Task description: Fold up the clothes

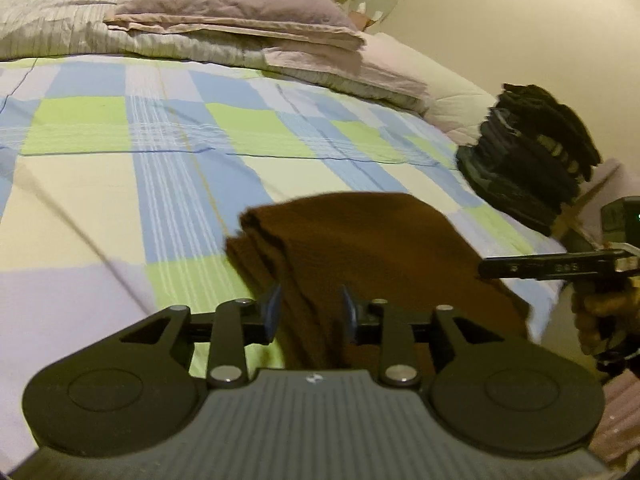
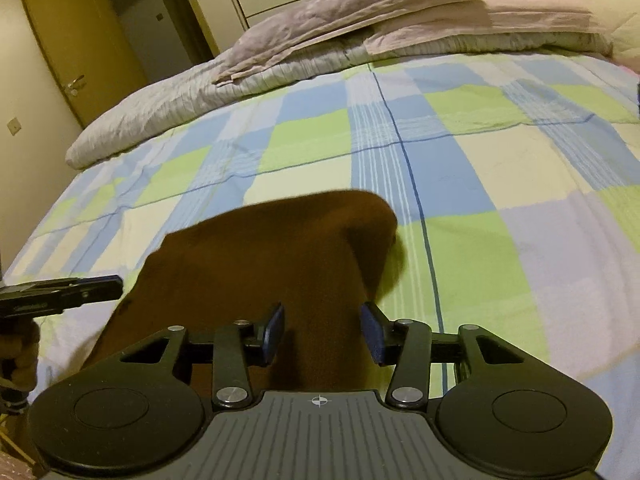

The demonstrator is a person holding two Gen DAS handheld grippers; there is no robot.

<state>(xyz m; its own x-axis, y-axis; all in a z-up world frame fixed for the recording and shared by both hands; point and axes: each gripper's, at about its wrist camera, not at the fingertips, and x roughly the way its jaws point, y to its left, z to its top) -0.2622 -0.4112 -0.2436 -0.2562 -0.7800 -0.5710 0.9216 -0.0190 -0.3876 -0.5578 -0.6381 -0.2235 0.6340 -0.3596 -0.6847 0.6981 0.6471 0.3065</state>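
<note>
A brown folded garment (image 1: pixel 380 240) lies on the checked bedspread (image 1: pixel 120 160) near the bed's front edge. In the left wrist view my left gripper (image 1: pixel 310 308) is open, its blue pads either side of the garment's near left edge without pinching it. In the right wrist view the same garment (image 2: pixel 260 256) fills the middle, one fold raised at its far right corner. My right gripper (image 2: pixel 324 328) is open too, straddling the near right part of the cloth. Each gripper shows in the other's view: the right one (image 1: pixel 552 266) and the left one (image 2: pixel 60 292).
A dark stack of folded clothes (image 1: pixel 532 160) sits at the bed's right edge. Pillows and a rolled duvet (image 2: pixel 360 20) lie along the head of the bed. A door (image 2: pixel 80 40) stands beyond the far left corner. A hand (image 1: pixel 600 312) holds the right gripper.
</note>
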